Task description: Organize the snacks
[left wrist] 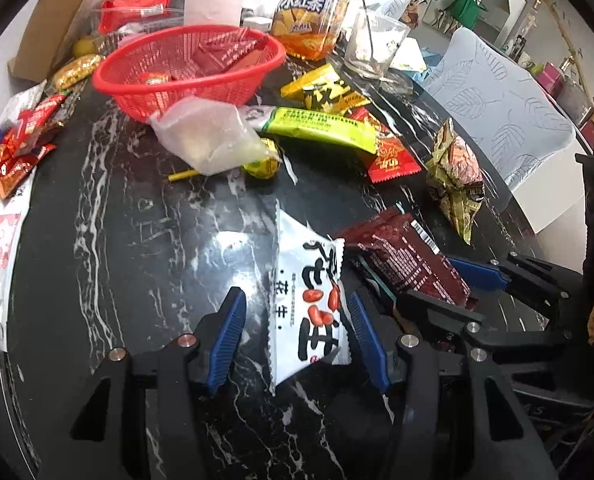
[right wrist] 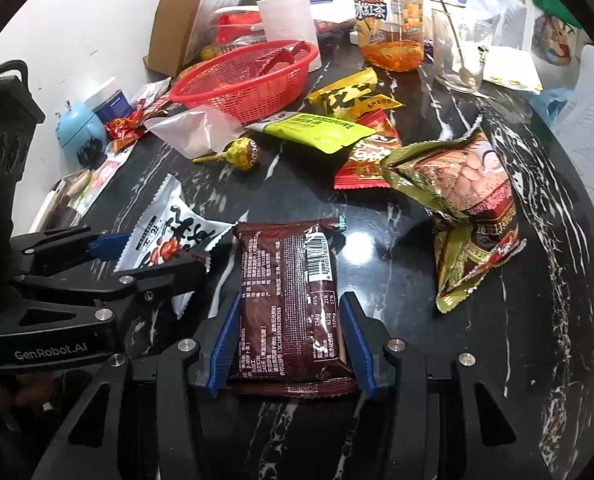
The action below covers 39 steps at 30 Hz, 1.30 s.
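Holding two snack packets over a cluttered tabletop

Gripping a brown snack packet [right wrist: 293, 300] by its long sides, the right tongs [right wrist: 291, 344] have both blue pads pressed against it, low over the black marble tabletop [right wrist: 397, 248]. Just to their left, the left tongs [left wrist: 297, 340] stand partly open around a white peanut packet [left wrist: 309, 304]; the right pad touches its edge, the left pad stands clear of it. Beyond them lie a red basket [left wrist: 189, 72] with red wrappers inside, a green packet [left wrist: 321, 128], a yellow lollipop [right wrist: 245, 154] and a crumpled gold bag [right wrist: 465, 208].
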Each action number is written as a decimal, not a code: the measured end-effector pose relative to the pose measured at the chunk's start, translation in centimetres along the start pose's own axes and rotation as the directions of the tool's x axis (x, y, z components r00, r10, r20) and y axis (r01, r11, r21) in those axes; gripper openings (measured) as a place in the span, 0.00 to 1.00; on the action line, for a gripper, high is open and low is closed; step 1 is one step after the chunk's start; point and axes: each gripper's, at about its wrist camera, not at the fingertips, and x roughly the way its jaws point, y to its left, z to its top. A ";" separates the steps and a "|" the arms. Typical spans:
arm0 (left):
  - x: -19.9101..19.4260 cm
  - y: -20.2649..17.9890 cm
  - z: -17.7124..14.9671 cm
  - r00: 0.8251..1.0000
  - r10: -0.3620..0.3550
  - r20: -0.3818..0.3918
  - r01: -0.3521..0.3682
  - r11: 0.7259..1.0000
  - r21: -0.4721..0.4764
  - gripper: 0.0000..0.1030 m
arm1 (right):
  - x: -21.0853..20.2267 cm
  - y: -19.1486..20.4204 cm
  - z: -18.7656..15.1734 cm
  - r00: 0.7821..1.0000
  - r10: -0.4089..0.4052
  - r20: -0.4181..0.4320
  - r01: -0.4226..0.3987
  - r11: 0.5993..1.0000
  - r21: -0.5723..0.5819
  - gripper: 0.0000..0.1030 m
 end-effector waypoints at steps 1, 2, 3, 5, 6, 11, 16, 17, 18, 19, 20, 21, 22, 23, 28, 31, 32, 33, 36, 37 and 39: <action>0.0 0.0 0.0 1.000 0.008 0.006 -0.008 1.000 0.005 0.44 | 0.0 -0.1 0.0 1.000 -0.002 0.000 0.002 1.000 0.001 0.47; 0.0 0.0 -0.1 1.000 0.017 0.009 -0.017 1.000 0.008 0.26 | 0.0 -0.1 0.0 1.000 -0.003 0.001 0.003 1.000 0.003 0.47; 0.0 0.1 -0.1 1.000 0.018 0.011 -0.018 1.000 0.006 0.27 | 0.0 -0.2 0.0 1.000 -0.002 0.001 0.002 1.000 0.004 0.47; -0.1 0.2 -0.1 1.000 0.016 0.010 -0.016 1.000 0.007 0.26 | 0.0 -0.2 0.0 1.000 -0.004 0.001 0.004 1.000 0.005 0.47; -0.2 0.2 -0.1 1.000 0.006 0.010 -0.006 1.000 0.003 0.26 | 0.0 -0.1 0.0 1.000 -0.004 0.001 0.004 1.000 0.005 0.47; -0.9 0.4 -0.1 1.000 -0.012 0.017 0.012 1.000 -0.003 0.26 | -0.1 -0.1 0.1 1.000 0.010 0.003 -0.010 1.000 0.007 0.45; -2.3 0.5 0.2 0.999 0.002 0.050 -0.002 1.000 0.001 0.26 | -0.6 0.2 0.5 0.999 0.036 0.013 -0.036 0.999 0.006 0.44; -2.5 0.5 0.3 0.999 0.003 0.055 -0.003 1.000 0.000 0.26 | -0.8 0.3 0.6 0.999 0.037 0.018 -0.037 0.999 0.003 0.44; -2.7 0.6 0.4 0.998 0.002 0.059 -0.002 1.000 0.000 0.26 | -1.0 0.4 0.8 0.999 0.040 0.025 -0.040 0.999 -0.001 0.44; -3.0 0.6 0.5 0.998 -0.003 0.063 0.003 1.000 -0.003 0.26 | -1.1 0.4 0.9 0.999 0.042 0.033 -0.042 0.999 -0.002 0.44; -3.3 0.7 0.7 0.997 -0.006 0.071 0.006 1.000 -0.004 0.26 | -1.4 0.5 1.1 0.998 0.043 0.048 -0.043 0.999 -0.001 0.44; -3.6 0.7 0.8 0.997 -0.003 0.081 0.004 1.000 -0.002 0.26 | -1.7 0.5 1.3 0.997 0.044 0.060 -0.044 0.999 -0.002 0.44; -4.0 0.7 1.1 0.995 0.003 0.096 -0.004 1.000 0.003 0.26 | -2.0 0.6 1.5 0.997 0.045 0.069 -0.044 0.999 -0.004 0.44; -4.3 0.6 1.4 0.994 0.005 0.106 -0.005 1.000 0.006 0.26 | -2.3 0.7 1.8 0.996 0.044 0.077 -0.043 0.999 -0.009 0.44; -6.2 0.4 3.1 0.984 0.002 0.175 -0.006 1.000 0.023 0.26 | -3.6 1.2 3.3 0.991 0.054 0.120 -0.049 0.998 -0.038 0.44; -7.3 0.5 4.2 0.976 0.005 0.219 -0.011 1.000 0.025 0.26 | -4.4 1.4 4.6 0.986 0.065 0.154 -0.058 0.997 -0.051 0.44; -7.7 0.6 4.6 0.973 0.007 0.231 -0.013 1.000 0.025 0.26 | -4.6 1.4 5.0 0.984 0.067 0.163 -0.059 0.997 -0.055 0.44; -8.1 0.6 5.1 0.969 0.008 0.249 -0.015 1.000 0.026 0.26 | -4.9 1.5 5.5 0.982 0.069 0.174 -0.059 0.996 -0.059 0.44; -9.1 0.6 6.4 0.956 0.019 0.293 -0.032 0.999 0.041 0.26 | -5.6 1.6 7.0 0.976 0.069 0.208 -0.054 0.996 -0.077 0.44; -9.4 0.6 6.9 0.952 0.024 0.306 -0.040 0.998 0.046 0.26 | -5.8 1.6 7.4 0.973 0.067 0.219 -0.050 0.995 -0.083 0.44; -10.1 0.6 7.7 0.942 0.027 0.334 -0.047 0.997 0.053 0.26 | -6.2 1.7 8.5 0.969 0.060 0.238 -0.037 0.994 -0.102 0.44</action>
